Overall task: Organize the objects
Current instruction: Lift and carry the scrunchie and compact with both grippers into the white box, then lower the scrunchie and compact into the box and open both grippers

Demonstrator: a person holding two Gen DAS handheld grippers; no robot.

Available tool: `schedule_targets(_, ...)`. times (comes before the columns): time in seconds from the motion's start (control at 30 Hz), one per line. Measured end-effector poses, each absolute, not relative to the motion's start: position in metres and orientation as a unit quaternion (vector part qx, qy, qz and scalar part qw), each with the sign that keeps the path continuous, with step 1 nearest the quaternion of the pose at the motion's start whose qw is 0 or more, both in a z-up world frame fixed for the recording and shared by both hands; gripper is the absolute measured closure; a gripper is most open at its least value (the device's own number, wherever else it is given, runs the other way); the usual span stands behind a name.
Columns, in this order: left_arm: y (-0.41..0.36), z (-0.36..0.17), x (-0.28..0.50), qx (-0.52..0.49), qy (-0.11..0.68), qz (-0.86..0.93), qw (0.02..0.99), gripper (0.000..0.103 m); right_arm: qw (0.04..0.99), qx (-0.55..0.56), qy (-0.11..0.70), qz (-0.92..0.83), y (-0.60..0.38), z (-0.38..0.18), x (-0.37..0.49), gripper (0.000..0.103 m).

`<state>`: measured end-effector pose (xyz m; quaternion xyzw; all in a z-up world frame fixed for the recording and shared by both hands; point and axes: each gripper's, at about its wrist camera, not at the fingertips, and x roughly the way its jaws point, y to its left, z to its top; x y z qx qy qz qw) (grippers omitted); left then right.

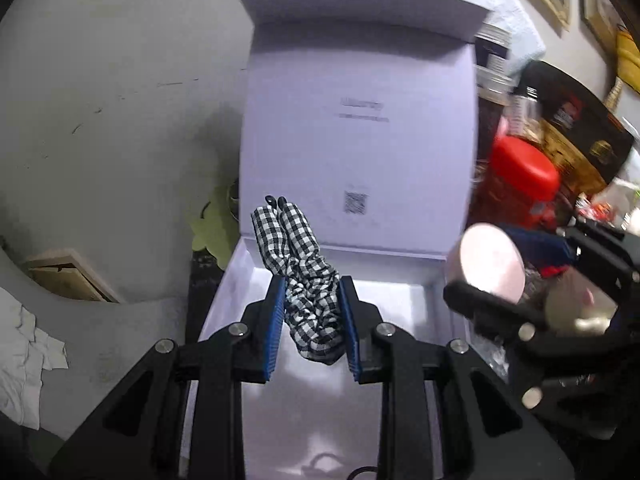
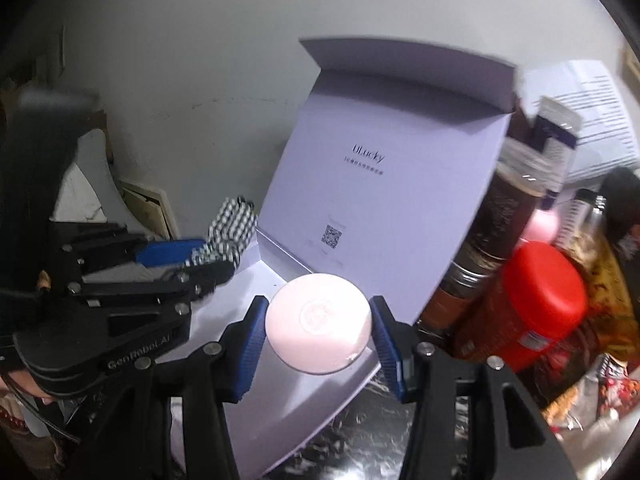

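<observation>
A white box (image 1: 240, 280) stands open with its lid (image 1: 356, 140) upright at the back. My left gripper (image 1: 313, 292) is shut on a black-and-white checked cloth (image 1: 308, 280) and holds it above the box's inside. My right gripper (image 2: 318, 314) is shut on a round pink disc (image 2: 318, 330) and holds it over the box's right side (image 2: 352, 376). In the left wrist view the disc (image 1: 490, 266) and right gripper show at the right. In the right wrist view the left gripper (image 2: 216, 258) with the cloth (image 2: 230, 228) shows at the left.
A red-lidded jar (image 1: 520, 176), dark jars and bottles (image 2: 500, 216) crowd the box's right side. A grey wall stands behind. A green item (image 1: 212, 228) lies left of the box. White cloth (image 1: 24, 352) lies at the far left on a dark marbled top (image 2: 360, 428).
</observation>
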<state>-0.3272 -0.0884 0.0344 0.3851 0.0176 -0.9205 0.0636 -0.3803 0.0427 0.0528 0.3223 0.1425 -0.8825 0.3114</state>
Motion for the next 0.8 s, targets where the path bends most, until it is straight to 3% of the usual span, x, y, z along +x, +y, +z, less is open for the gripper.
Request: schedule_targets(0.8,-0.09,-0.032,-0.373,0.472,-0.001,-0.881,0.036,0.078,0.326,0.399,0.164,-0.841,0.032,-0.018,-0.423,0.051)
